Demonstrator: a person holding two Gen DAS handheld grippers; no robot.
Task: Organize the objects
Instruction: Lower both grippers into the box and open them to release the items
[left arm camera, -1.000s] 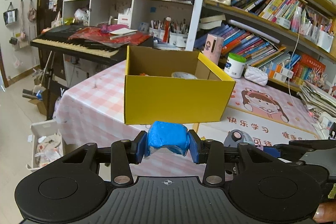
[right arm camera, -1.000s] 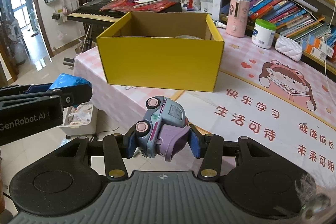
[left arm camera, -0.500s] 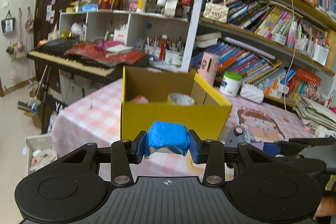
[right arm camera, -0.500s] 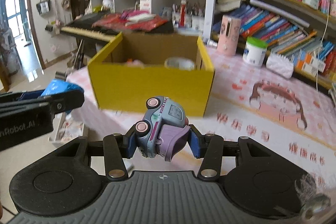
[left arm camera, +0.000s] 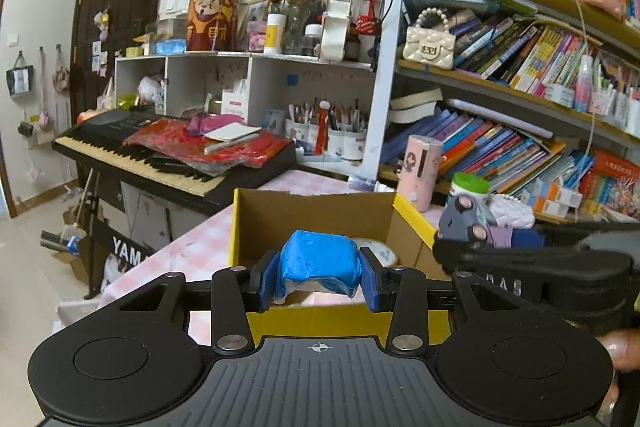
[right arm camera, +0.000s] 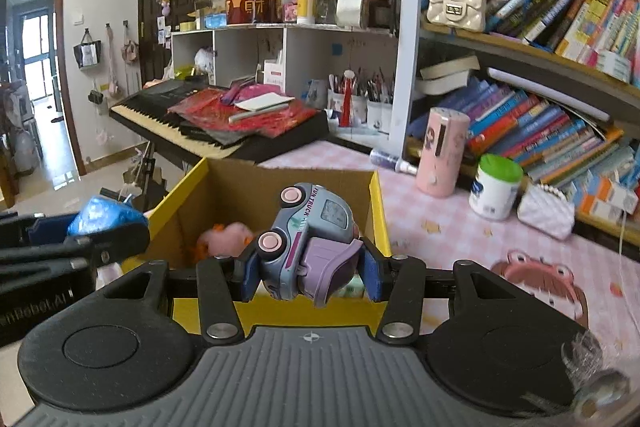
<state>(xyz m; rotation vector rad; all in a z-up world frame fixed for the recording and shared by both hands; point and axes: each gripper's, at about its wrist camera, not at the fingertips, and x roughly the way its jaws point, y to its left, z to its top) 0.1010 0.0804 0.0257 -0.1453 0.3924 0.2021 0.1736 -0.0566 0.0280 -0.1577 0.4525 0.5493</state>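
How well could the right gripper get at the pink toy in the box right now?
Probably not well: the right gripper is shut on the toy truck. The box is open-topped and the pink toy lies uncovered, so the way is free once the truck is dropped.

Both grippers have been carried forward and raised over the near wall of the yellow cardboard box (right arm camera: pixel 280 311), so the box interior, with a pink plush toy (right arm camera: pixel 224 237), is now seen

Blue lump (left arm camera: pixel 318 261) and tilted toy truck (right arm camera: pixel 310 241) above open yellow box (right arm camera: pixel 378 195).
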